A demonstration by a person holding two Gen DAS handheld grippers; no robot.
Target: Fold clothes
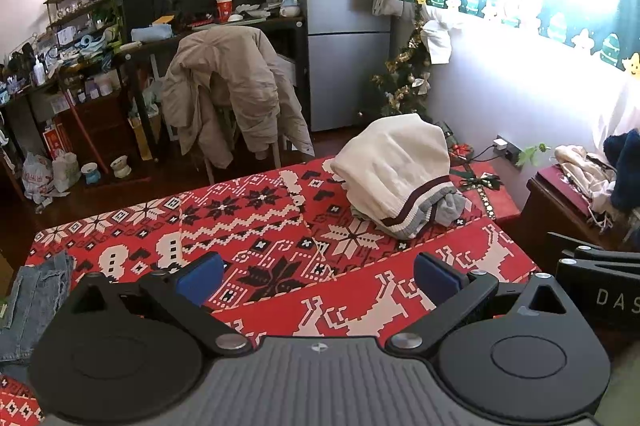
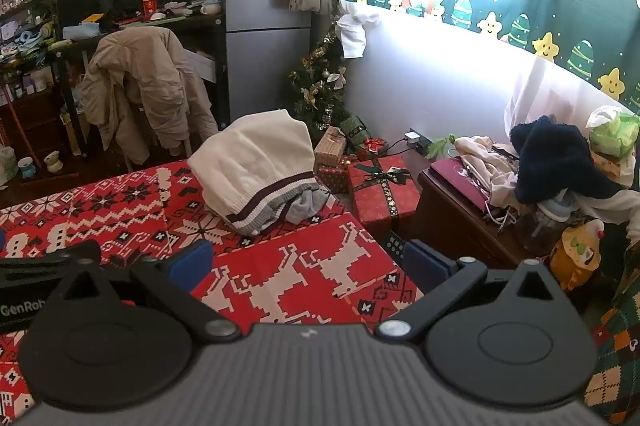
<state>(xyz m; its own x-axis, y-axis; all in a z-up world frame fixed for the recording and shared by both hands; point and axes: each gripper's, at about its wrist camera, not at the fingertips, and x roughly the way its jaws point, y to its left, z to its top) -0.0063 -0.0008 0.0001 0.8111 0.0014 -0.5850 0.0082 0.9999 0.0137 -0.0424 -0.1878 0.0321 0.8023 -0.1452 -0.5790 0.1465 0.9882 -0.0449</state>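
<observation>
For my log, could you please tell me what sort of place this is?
Most likely a lived-in home room at Christmas time: a fridge by a cluttered desk, a small Christmas tree with wrapped gifts, and a sweater on a festive tablecloth.

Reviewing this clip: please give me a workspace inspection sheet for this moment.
Surface: red patterned tablecloth, mostly bare.
Job's things: cream sweater heaped at the far right over grey garment; denim piece at the left edge.
Clutter: nothing seen on the cloth.
Grippers: left gripper and right gripper both open, holding nothing.
Cables: charger cable at wall outlet.
Surroundings: jacket on chair, fridge, wrapped gifts.
</observation>
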